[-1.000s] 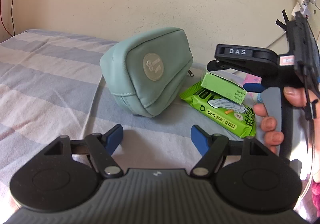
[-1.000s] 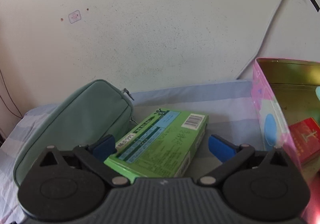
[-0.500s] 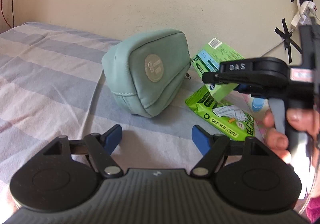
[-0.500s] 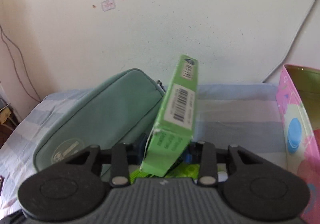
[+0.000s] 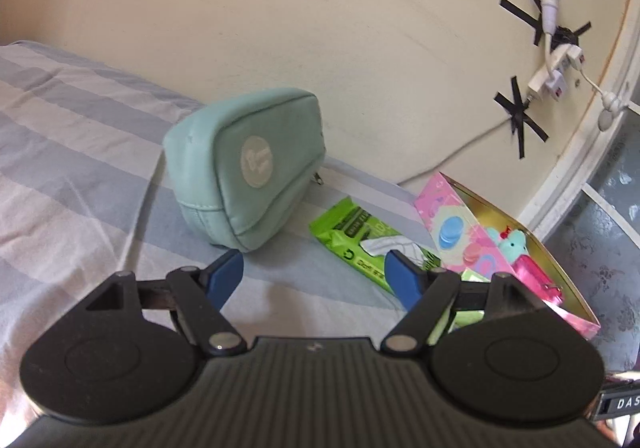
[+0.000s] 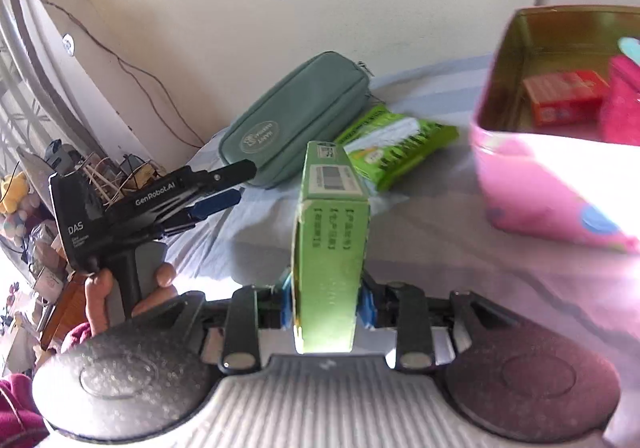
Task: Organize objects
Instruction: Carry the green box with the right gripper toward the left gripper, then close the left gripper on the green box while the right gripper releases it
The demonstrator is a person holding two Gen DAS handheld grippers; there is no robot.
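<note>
My right gripper [image 6: 326,300] is shut on a green box [image 6: 332,232] and holds it on edge above the bed, left of the open pink tin [image 6: 548,183]. The tin holds a red box [image 6: 560,99] and a pink item [image 6: 622,99]. A teal pouch [image 6: 296,115] and a green wipes pack [image 6: 394,139] lie beyond. My left gripper [image 5: 314,276] is open and empty, pointing at the pouch [image 5: 248,167] and the wipes pack [image 5: 360,240]; it also shows in the right wrist view [image 6: 228,187]. The tin [image 5: 500,244] sits to its right.
The striped bedsheet [image 5: 72,151] spreads to the left. The wall [image 5: 360,47] stands close behind the pouch, with a taped cable and plugs [image 5: 552,67]. Cluttered shelves [image 6: 48,183] lie past the bed's left edge.
My right gripper closed on the green box, lifted it off the wipes pack and drew back toward the tin. The left gripper stayed open and tilted slightly.
</note>
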